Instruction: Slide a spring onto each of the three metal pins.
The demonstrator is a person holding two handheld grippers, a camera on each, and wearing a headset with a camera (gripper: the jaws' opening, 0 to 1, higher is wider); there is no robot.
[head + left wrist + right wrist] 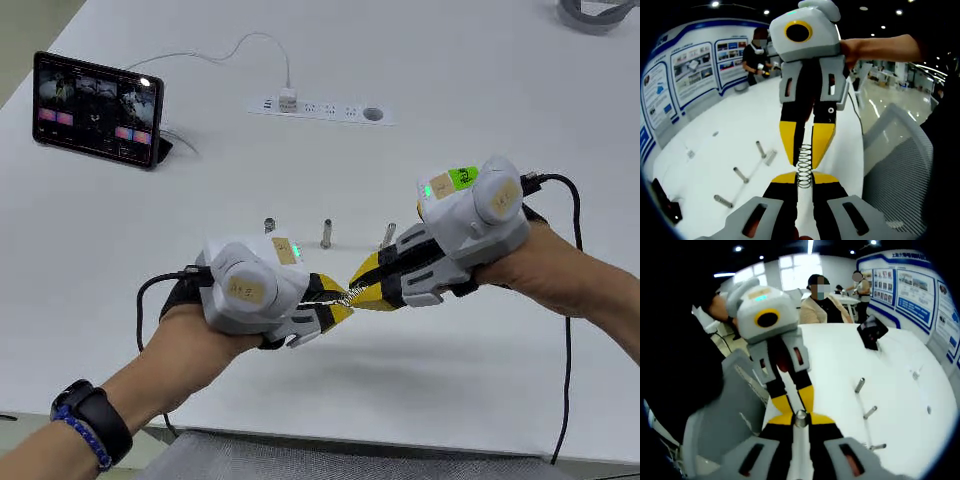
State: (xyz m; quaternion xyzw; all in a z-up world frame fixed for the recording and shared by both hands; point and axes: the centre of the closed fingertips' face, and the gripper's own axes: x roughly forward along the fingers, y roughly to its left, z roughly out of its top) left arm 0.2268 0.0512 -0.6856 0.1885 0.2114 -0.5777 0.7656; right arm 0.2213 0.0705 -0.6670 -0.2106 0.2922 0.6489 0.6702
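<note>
Spring (347,293): it hangs in the air between the two tools, over the near part of the table (480,340) and well short of the pins.
Left gripper (336,300): its jaws are closed on one end of the spring. In the left gripper view the coils run straight out from between our own yellow tips.
Right gripper (360,286): its jaws are closed on the other end, nose to nose with the left one.
Pins (326,233): three stand upright in a row beyond the grippers. As far as we can judge, all three are bare.
Risk, drop: if one tool lets go before the other's hold is sure, we expect the spring to fall, bounce and roll toward the table edge.
Risk, stretch: if we pull our hands apart while both jaws clamp, the coils could stretch or kink and then bind on a pin.
Risk, crush: a hard squeeze across the last coils could flatten that end, so it would not pass over a pin top.
Risk, aim: if we carry the spring tilted, its open end would likely catch on the pin's rim instead of sliding down.
Hidden: both spring ends sit inside the jaws, so we cannot tell how deep either grip goes.
Hard to make out: the pins are small, and we cannot tell whether they are fixed in the table or standing loose. In the right gripper view we see the spring end-on, mostly covered by the tips.
</note>
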